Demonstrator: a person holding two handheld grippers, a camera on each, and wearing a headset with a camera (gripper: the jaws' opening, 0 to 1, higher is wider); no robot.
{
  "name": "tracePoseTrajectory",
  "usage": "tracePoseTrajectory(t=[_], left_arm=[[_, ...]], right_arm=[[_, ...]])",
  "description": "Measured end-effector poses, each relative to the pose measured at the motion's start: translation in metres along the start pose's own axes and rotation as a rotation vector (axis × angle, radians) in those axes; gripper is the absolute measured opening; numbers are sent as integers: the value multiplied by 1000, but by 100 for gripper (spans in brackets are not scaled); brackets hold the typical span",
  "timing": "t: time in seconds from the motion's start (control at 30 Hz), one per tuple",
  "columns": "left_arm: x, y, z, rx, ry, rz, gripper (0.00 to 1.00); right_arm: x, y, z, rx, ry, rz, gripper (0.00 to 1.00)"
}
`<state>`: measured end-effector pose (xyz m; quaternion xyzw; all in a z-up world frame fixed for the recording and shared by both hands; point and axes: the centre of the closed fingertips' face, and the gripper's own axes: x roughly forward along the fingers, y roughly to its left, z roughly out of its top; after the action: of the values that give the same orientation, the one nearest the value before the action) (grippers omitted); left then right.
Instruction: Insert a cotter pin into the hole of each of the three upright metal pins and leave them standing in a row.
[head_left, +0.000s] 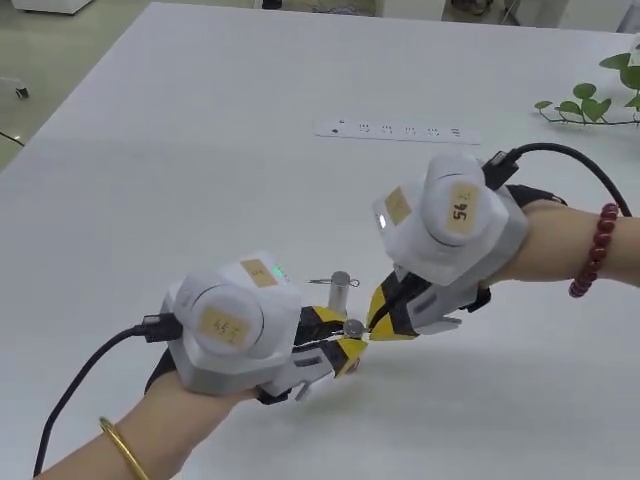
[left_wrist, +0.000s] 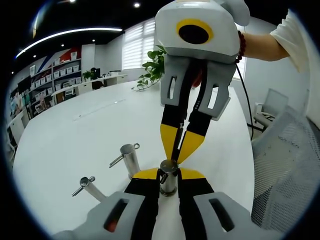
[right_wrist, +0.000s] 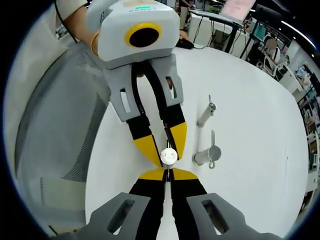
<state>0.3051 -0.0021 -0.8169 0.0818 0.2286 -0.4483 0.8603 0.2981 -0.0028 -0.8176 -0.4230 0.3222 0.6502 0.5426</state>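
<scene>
My left gripper (head_left: 343, 338) (left_wrist: 168, 174) is shut on a short upright metal pin (head_left: 353, 327) (left_wrist: 168, 181) (right_wrist: 169, 155), just above the white table (head_left: 200, 150). My right gripper (head_left: 376, 318) (right_wrist: 168, 174) meets it tip to tip and is shut on a thin cotter pin (left_wrist: 175, 150) held at the metal pin's head. In the left gripper view the right gripper (left_wrist: 177, 148) comes down from above. Two other metal pins (left_wrist: 131, 159) (left_wrist: 90, 185) stand to the left, each with a cotter pin through it; one (head_left: 339, 284) stands just behind the grippers.
A white power strip (head_left: 397, 130) lies at the far middle of the table. A potted plant's leaves (head_left: 590, 100) reach in at the far right. Black cables trail from both grippers. A mesh chair (left_wrist: 285, 165) stands beside the table edge.
</scene>
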Motion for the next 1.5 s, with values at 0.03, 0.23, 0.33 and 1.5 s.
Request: tracePoseTrajectory(t=[0.03, 0.23, 0.33, 1.5], left_arm=[[0, 1, -1, -1, 5, 2, 12], [-1, 1, -7, -1, 24, -3, 19], [-1, 3, -12, -16, 33, -3, 19], [3, 1, -17, -107, 10, -52, 12]], right_arm=[[-1, -1, 2, 20, -19, -3, 6], [-9, -2, 1, 49, -33, -11, 10], [-10, -1, -4, 57, -22, -10, 10], [-1, 2, 3, 24, -31, -15, 5]])
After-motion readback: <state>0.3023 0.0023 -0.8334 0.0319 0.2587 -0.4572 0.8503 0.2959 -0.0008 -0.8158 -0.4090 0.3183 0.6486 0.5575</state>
